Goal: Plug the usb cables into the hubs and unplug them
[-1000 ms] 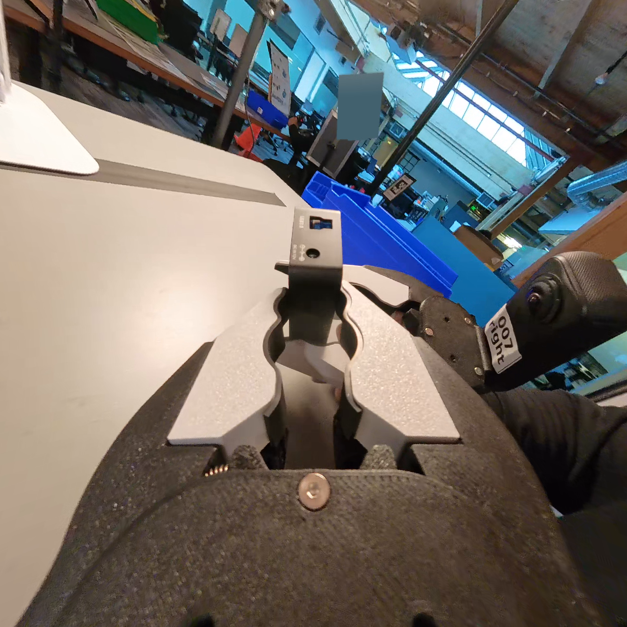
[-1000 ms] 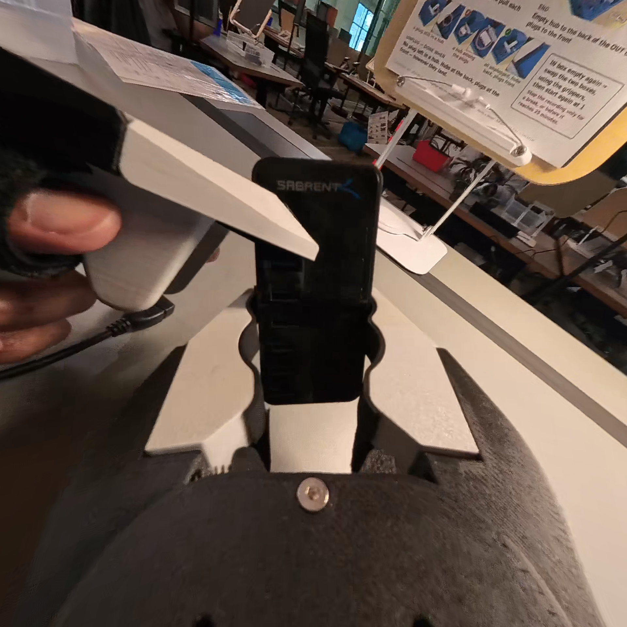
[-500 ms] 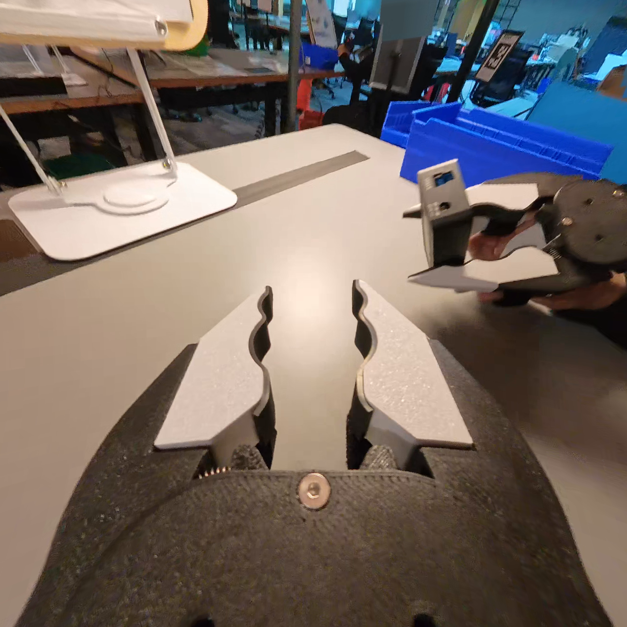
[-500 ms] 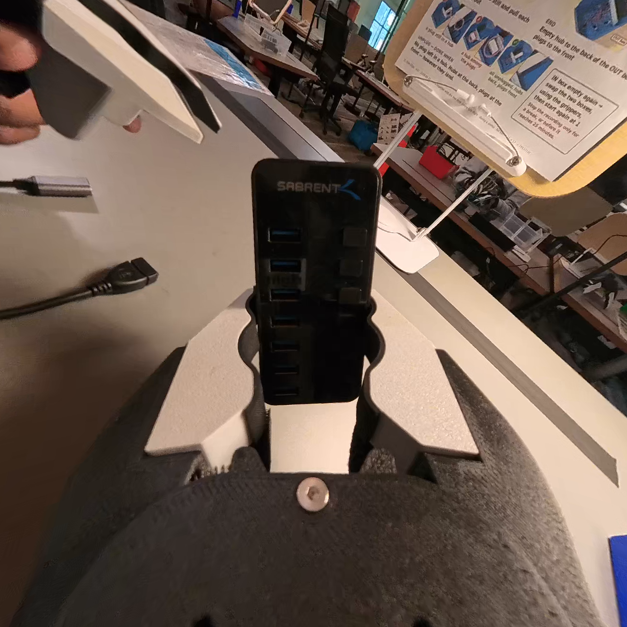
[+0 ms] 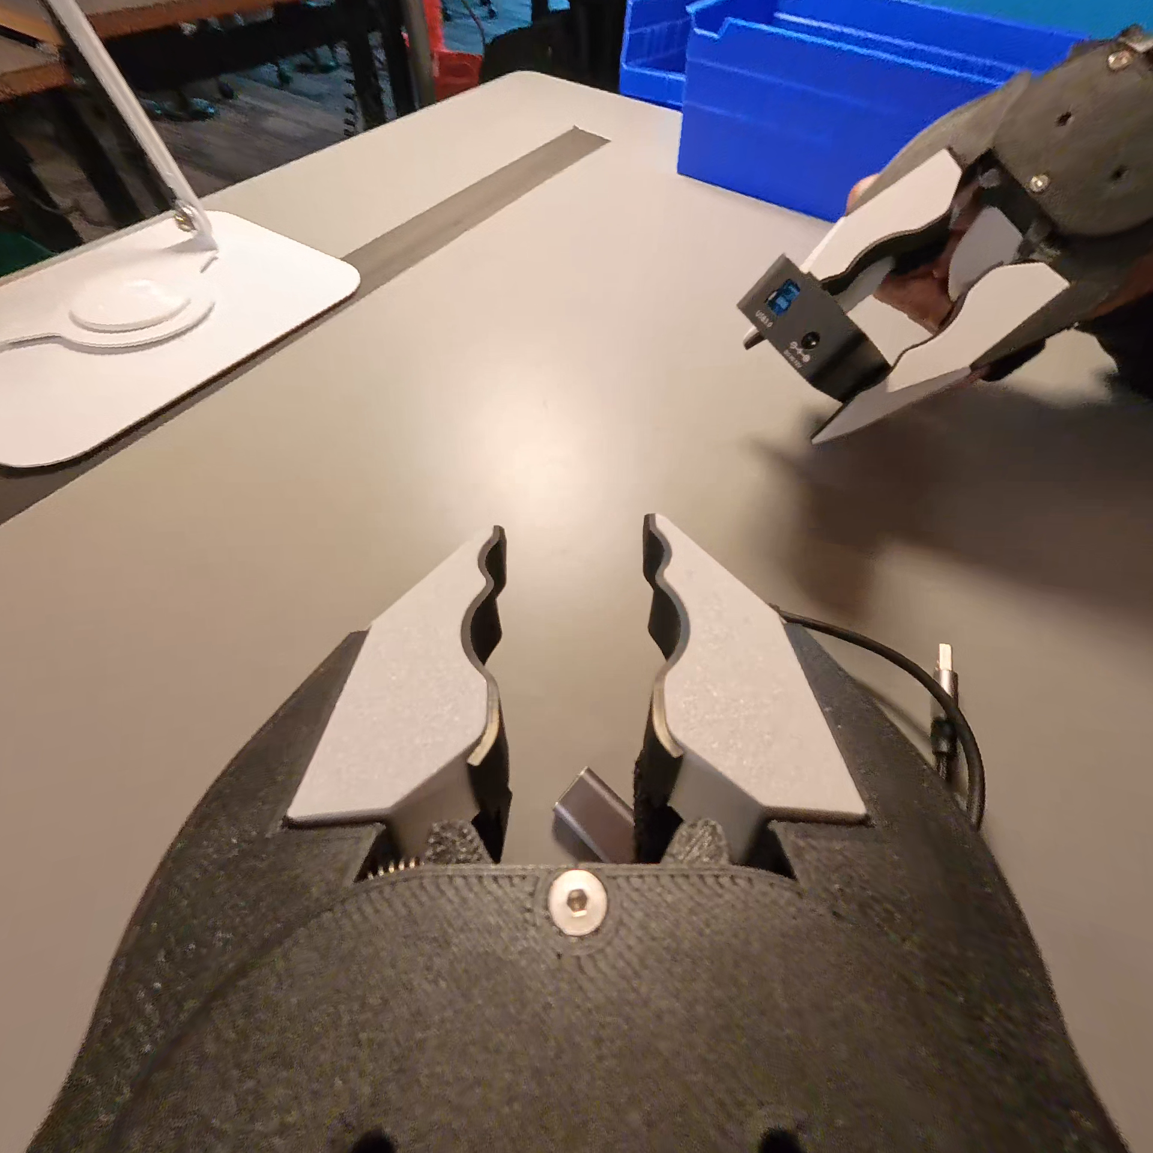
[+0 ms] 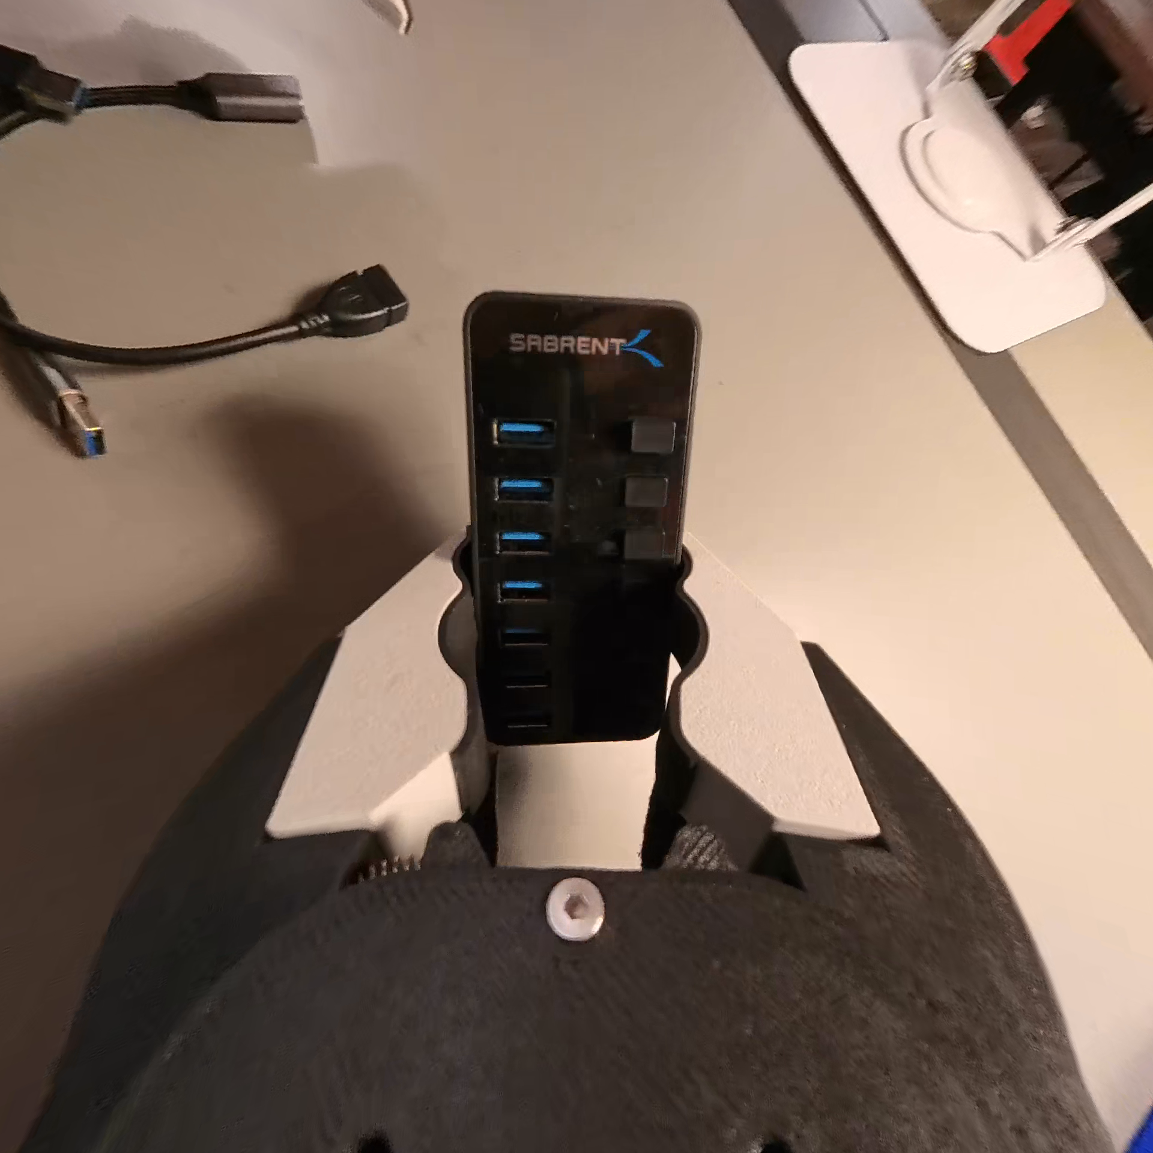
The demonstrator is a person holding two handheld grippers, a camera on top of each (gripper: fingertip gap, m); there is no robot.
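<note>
Both claws look alike: left claw (image 5: 573,536) and right claw (image 6: 573,555) have pale grey wavy-edged fingers (image 5: 412,699) on textured black bodies, each with one silver screw (image 5: 577,901).

**Markings on the black hub (image 6: 580,499)**

A grey printed mark with a blue emblem is borne on the top face, above the row of ports. Small white lettering is seen on the end face (image 5: 811,330), beside the blue port and the round socket.

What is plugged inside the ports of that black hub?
Nothing: the black rectangular hub's visible blue ports sit empty. The right gripper's grey fingers shade its lowest ports.
</note>
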